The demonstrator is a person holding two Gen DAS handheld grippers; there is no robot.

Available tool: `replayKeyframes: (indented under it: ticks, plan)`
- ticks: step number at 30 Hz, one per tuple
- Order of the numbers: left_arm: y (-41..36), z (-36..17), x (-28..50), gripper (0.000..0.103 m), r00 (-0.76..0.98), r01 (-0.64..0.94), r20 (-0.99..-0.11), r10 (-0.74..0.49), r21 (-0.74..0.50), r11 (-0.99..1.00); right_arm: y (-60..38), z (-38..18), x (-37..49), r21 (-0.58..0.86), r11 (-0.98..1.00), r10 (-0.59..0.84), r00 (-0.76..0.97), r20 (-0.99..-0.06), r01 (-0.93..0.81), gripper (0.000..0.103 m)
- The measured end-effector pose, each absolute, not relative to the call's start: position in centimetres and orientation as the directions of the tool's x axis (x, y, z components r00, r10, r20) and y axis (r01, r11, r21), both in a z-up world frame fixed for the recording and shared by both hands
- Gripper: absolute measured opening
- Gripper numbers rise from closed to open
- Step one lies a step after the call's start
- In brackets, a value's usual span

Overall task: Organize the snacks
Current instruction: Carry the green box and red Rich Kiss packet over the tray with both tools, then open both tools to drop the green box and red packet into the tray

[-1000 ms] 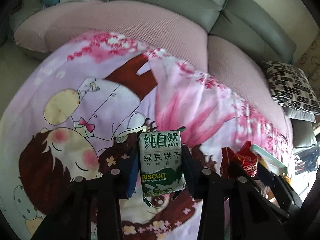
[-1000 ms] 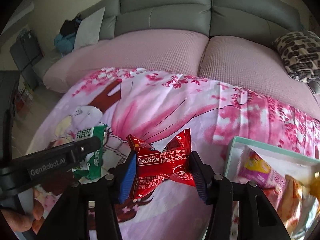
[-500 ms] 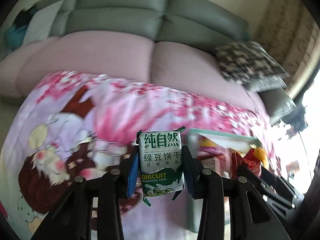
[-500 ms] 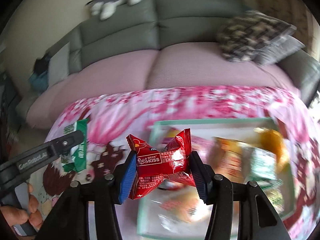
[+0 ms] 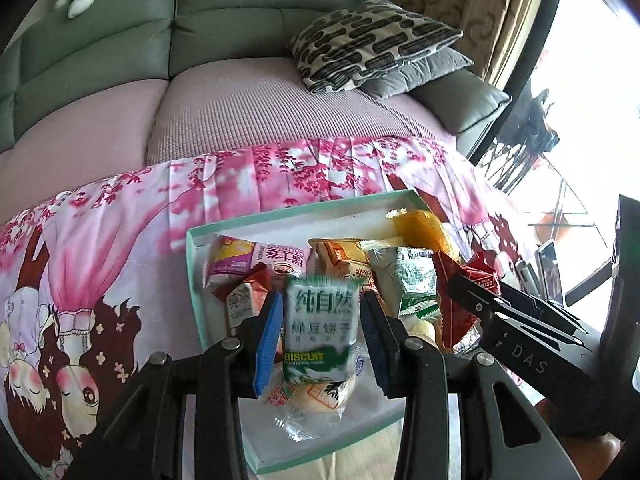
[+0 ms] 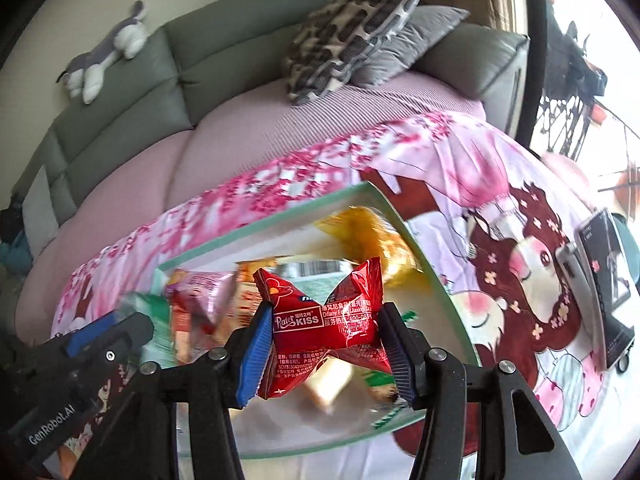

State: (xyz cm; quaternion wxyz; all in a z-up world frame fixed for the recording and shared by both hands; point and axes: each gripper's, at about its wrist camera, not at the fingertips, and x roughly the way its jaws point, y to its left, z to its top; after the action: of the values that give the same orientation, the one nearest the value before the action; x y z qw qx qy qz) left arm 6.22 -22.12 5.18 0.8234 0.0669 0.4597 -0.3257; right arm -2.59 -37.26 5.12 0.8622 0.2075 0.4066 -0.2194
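Now we carry two snacks at once: the green biscuit packet (image 5: 320, 334) stands upright, long axis up and down, pinched by its sides between the blue pads of our left gripper (image 5: 320, 336), and the red Kiss packet (image 6: 324, 326) lies crosswise, clamped at its ends in our right gripper (image 6: 326, 344). Both hang directly over the mint-rimmed tray (image 5: 192, 276), so the drop is straight below the fingers. We judge the crowding the real concern: a pink packet (image 5: 256, 260), an orange one (image 5: 420, 230) and other wrappers already fill the tray, and the two grippers sit close side by side. Beneath lies the pink cartoon blanket (image 5: 120, 240) on the sofa (image 5: 260, 32).
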Motion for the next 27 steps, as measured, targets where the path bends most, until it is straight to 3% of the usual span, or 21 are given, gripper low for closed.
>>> replayKeyframes:
  ticks: [4, 7, 10, 11, 13, 16, 20, 27]
  plan:
    - [-22.2, 4.8, 6.3, 0.043, 0.361, 0.594, -0.807, -0.468, -0.188, 0.782, -37.7, 4.1, -2.5, 0.19, 0.817, -0.182, 0.556, -0.811, 0.545, 0.057]
    - [-21.9, 4.8, 6.4, 0.059, 0.37, 0.581, -0.808, -0.459, -0.185, 0.793, -37.3, 3.7, -2.4, 0.17, 0.828, -0.182, 0.543, -0.82, 0.535, 0.06]
    - [-21.1, 5.0, 6.7, 0.061, 0.39, 0.552, -0.806, -0.446, -0.183, 0.814, -37.1, 3.5, -2.2, 0.175, 0.833, -0.17, 0.543, -0.822, 0.525, 0.069]
    - [-20.7, 4.9, 6.9, 0.067, 0.4, 0.534, -0.81, -0.428, -0.174, 0.827, -37.1, 3.4, -2.1, 0.178, 0.834, -0.163, 0.541, -0.825, 0.522, 0.071]
    - [-19.7, 4.7, 7.2, 0.085, 0.431, 0.483, -0.823, -0.37, -0.135, 0.865, -36.9, 3.2, -2.0, 0.176, 0.837, -0.16, 0.54, -0.826, 0.517, 0.088]
    - [-18.2, 4.5, 7.5, 0.088, 0.469, 0.421, -0.824, -0.318, -0.107, 0.901, -36.5, 3.3, -2.0, 0.172, 0.848, -0.161, 0.552, -0.819, 0.502, 0.101]
    - [-16.3, 4.7, 7.4, 0.103, 0.535, 0.346, -0.805, -0.258, -0.07, 0.936, -35.7, 3.5, -1.9, 0.163, 0.866, -0.164, 0.577, -0.8, 0.472, 0.103]
    - [-14.6, 4.2, 5.9, 0.103, 0.572, 0.287, -0.807, -0.146, 0.03, 0.958, -33.9, 3.9, -2.0, 0.126, 0.891, -0.182, 0.597, -0.781, 0.436, 0.103]
